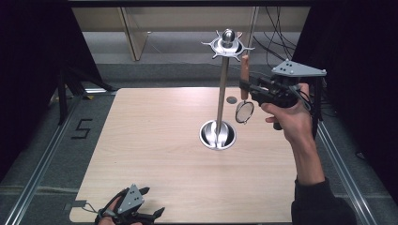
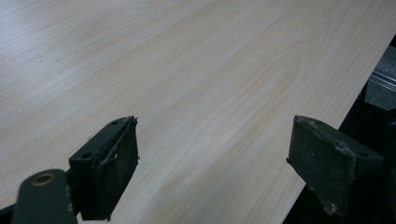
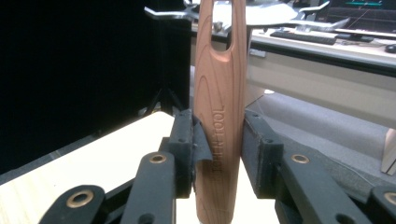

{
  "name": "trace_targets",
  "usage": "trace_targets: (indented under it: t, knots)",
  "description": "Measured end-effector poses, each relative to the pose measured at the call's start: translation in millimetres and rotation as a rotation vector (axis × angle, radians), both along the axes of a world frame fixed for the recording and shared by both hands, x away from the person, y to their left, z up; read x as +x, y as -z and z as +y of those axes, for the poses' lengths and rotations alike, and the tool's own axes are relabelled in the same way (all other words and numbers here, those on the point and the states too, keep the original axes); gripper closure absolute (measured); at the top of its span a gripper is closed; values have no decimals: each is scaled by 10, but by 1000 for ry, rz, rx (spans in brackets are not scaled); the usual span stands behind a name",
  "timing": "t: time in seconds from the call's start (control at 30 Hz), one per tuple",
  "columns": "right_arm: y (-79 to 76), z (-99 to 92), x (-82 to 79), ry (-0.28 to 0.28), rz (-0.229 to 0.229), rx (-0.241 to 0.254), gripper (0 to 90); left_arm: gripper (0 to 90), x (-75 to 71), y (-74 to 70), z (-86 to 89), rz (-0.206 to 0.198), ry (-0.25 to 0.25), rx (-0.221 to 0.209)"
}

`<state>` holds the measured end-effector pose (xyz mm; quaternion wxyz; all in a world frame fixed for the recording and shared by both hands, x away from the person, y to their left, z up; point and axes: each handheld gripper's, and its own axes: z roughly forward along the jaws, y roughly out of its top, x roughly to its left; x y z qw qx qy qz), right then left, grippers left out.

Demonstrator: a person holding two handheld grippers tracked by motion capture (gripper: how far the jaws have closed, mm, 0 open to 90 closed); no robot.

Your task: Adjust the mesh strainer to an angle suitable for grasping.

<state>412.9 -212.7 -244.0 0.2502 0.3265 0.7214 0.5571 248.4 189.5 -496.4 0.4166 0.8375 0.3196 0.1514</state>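
Table: a pale wood-grain table (image 1: 155,178) is seen from above; a small dark round mark lies on it just right of the stand's pole.
Stand: a metal utensil stand (image 1: 222,89) is set right of centre, made of a round dished base (image 1: 217,135), an upright pole and a spiked hook ring (image 1: 228,45) with a ball on top.
Base contents: nothing separate can be made out in the dished base beyond the pole's foot and reflections.
Utensil: a small strainer (image 1: 244,111) with a wooden handle (image 3: 219,116) is held upright, mesh hoop down, just right of the pole and above the table. The handle has a slot near its top; stamped lettering ending "TOOL" is read along it.
Handle top: it is seen near the hook ring; whether it touches a hook cannot be told.
Right gripper (image 3: 219,154): closed narrowly on the wooden handle, one pad pressed on each side.
Left gripper (image 2: 212,154): jaws are spread wide with nothing between them, low over the table's near left edge.
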Motion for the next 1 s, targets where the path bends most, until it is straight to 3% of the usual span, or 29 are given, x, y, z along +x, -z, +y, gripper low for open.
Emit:
trace_targets:
  t: [0.1, 0.27, 0.33, 0.37, 0.43, 0.47, 0.63, 0.67, 0.7, 0.73, 0.83, 1.0]
  knots:
    - [-18, 11, 11, -3, -22, -13, 683, 154, 5, 3, 0, -18, 0, 1]
    - [-22, 54, 35, 6, 6, -6, 682, 154, -1, 6, -5, -8, -6, -6]
    - [-20, 58, 60, 5, -9, -16, 683, 154, 3, 9, -9, -17, -8, -15]
    - [-18, 58, 75, 4, -20, -23, 683, 154, 7, 5, 0, -19, -5, 1]
    - [-15, 76, 74, 10, 18, -17, 682, 154, -1, 5, -4, -8, -5, -6]
    - [-15, 72, 86, 12, 0, -24, 682, 154, -1, 0, -1, -3, -2, 0]
    - [-11, 105, 119, 2, 7, -23, 682, 154, 1, 2, 0, -6, -3, 2]
    - [-15, 105, 122, 12, 6, -36, 682, 154, -2, 15, -17, -12, -15, -27]
    - [-15, 114, 118, 13, 27, -23, 682, 154, -1, 19, -18, -17, -16, -30]
    - [-14, 108, 134, 15, 7, -34, 682, 154, 0, 12, -8, -17, -9, -14]
    - [-7, 119, 138, 19, 34, -21, 682, 154, 0, 8, -6, -13, -7, -11]
    - [7, 127, 168, 15, 22, -32, 682, 154, -1, 6, -4, -8, -5, -7]
